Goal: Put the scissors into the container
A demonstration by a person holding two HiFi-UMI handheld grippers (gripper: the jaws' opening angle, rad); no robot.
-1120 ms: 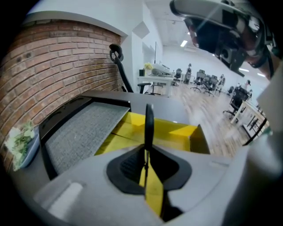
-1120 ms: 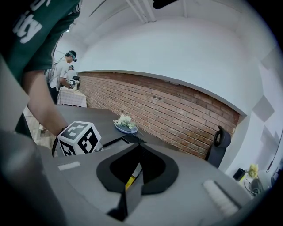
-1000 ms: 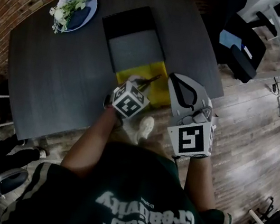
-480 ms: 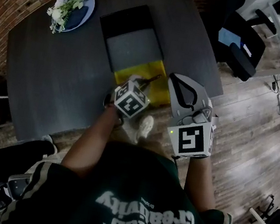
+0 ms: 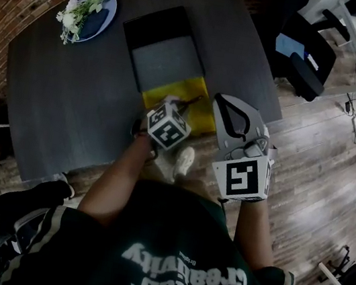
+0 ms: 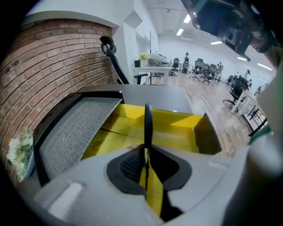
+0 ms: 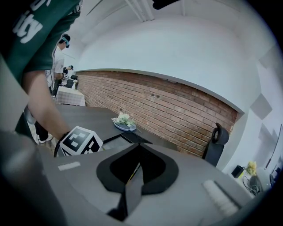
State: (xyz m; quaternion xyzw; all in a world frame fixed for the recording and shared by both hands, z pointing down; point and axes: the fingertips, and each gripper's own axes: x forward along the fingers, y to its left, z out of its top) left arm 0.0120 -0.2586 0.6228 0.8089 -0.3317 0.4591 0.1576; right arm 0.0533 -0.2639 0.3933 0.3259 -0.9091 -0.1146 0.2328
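An open yellow container (image 5: 202,114) (image 6: 177,132) sits at the near edge of the dark table (image 5: 68,105), with its grey-lined lid (image 5: 165,61) (image 6: 73,132) folded back behind it. My left gripper (image 5: 174,106) (image 6: 147,155) hovers over the container's near side, shut on the scissors (image 5: 189,100) (image 6: 148,121). They stand edge-on between the pads, with the dark end pointing over the yellow floor. My right gripper (image 5: 227,101) (image 7: 138,164) is just right of the container, jaws together with nothing between them.
A blue plate with white flowers (image 5: 85,11) (image 7: 124,121) lies at the table's far left. A black office chair (image 5: 306,67) stands to the right on the wooden floor. Another chair (image 7: 216,139) stands against the brick wall (image 7: 168,103). A second person (image 7: 59,55) stands far off.
Both grippers keep their places and the scissors stay gripped. Only the view has drifted slightly, and things on the floor at lower left have shifted.
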